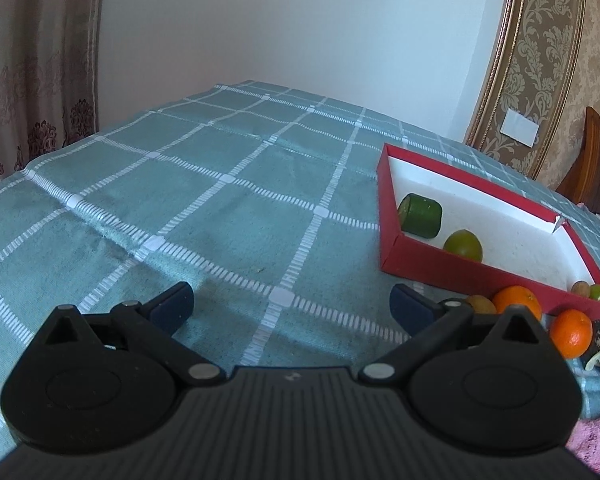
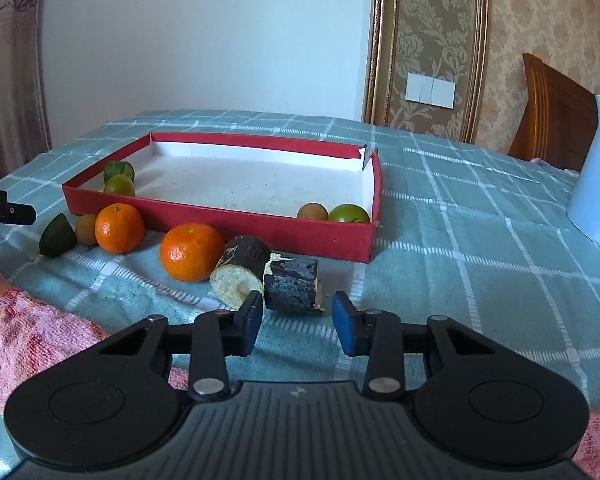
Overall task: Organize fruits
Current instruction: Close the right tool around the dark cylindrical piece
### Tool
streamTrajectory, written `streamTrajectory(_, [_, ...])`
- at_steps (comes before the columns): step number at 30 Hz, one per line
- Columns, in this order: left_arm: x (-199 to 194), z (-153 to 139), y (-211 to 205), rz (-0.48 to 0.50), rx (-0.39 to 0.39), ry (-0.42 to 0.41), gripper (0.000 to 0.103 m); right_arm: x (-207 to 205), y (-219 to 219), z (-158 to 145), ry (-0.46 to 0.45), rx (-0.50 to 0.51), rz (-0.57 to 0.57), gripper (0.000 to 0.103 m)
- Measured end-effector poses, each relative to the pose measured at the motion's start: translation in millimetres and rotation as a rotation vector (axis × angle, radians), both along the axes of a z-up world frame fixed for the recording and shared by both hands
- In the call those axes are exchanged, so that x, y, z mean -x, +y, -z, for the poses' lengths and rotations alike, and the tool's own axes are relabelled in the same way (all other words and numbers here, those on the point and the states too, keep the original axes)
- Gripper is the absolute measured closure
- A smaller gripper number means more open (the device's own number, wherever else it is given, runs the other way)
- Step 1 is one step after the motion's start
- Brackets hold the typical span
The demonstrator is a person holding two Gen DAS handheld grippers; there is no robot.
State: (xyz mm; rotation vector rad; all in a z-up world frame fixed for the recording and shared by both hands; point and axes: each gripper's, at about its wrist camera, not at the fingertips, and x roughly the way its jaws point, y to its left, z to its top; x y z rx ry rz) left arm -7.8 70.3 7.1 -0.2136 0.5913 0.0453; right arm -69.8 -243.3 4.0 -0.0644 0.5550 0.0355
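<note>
The right gripper (image 2: 296,310) hangs spread and empty just short of a dark cut stalk piece (image 2: 291,283), with a second pale-faced dark stalk piece (image 2: 242,270) touching it at 10 o'clock. Past them, at 11 o'clock, a round orange tangerine (image 2: 191,252) lies before the shallow red cardboard tray with white lining (image 2: 236,222). The left gripper (image 1: 292,304) is spread wide over bare teal checked tablecloth (image 1: 204,200). The tray holds a green cylinder piece (image 1: 420,215), a round green lime (image 1: 463,245), and two small fruits at its right corner.
</note>
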Motion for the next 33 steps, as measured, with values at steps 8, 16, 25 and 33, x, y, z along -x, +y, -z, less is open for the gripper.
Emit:
streamTrajectory(8, [0,1,0,-0.002,-0.002,0.002,0.000,-8,2,3,0.018,0.007,-0.008,0.071])
streamTrajectory(16, [0,1,0,-0.002,-0.001,0.002,0.000,1,-7,-1,-0.027,-0.047,0.026,0.071])
streamTrajectory(25, [0,1,0,-0.002,0.000,0.002,0.000,4,-13,-17,-0.086,-0.073,0.038,0.092])
streamTrajectory(33, [0,2,1,-0.002,0.008,-0.001,0.000,-1,-21,-31,-0.083,-0.114,0.041,0.091])
